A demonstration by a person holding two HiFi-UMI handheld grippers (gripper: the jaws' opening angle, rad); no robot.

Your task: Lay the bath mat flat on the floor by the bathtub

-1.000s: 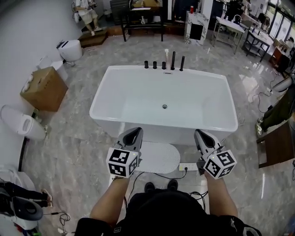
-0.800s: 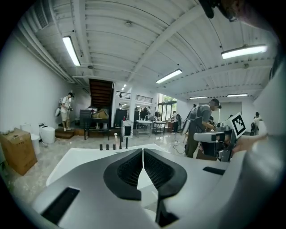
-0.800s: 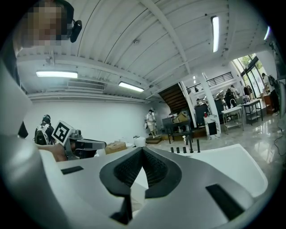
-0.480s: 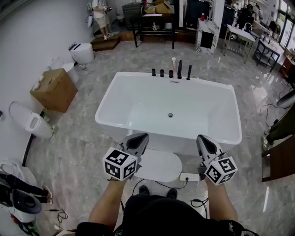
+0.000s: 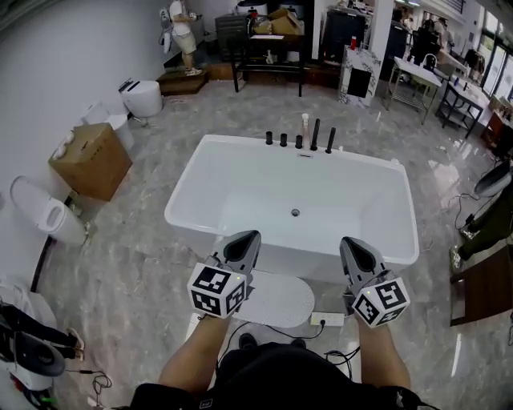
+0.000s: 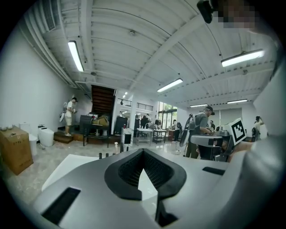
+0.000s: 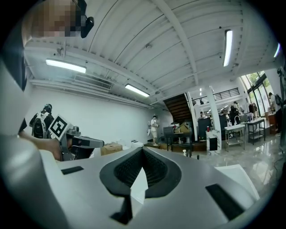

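The white oval bath mat (image 5: 279,298) lies flat on the marble floor against the near side of the white bathtub (image 5: 183,182). Both grippers hang in the air above it and point toward the tub, touching nothing. My left gripper (image 5: 248,239) is over the mat's left end, shut and empty; in the left gripper view (image 6: 143,152) its tips meet with only the tub behind them. My right gripper (image 5: 350,243) is just right of the mat, also shut and empty, as the right gripper view (image 7: 142,150) shows.
Black taps (image 5: 300,140) line the tub's far rim. A power strip (image 5: 327,319) with cables lies on the floor by my feet. A cardboard box (image 5: 90,160) and toilets (image 5: 48,215) stand at the left, a dark table (image 5: 481,288) at the right. A person (image 5: 183,24) stands far back.
Both grippers have risen a little and edged toward the tub, staying shut. The mat has not moved.
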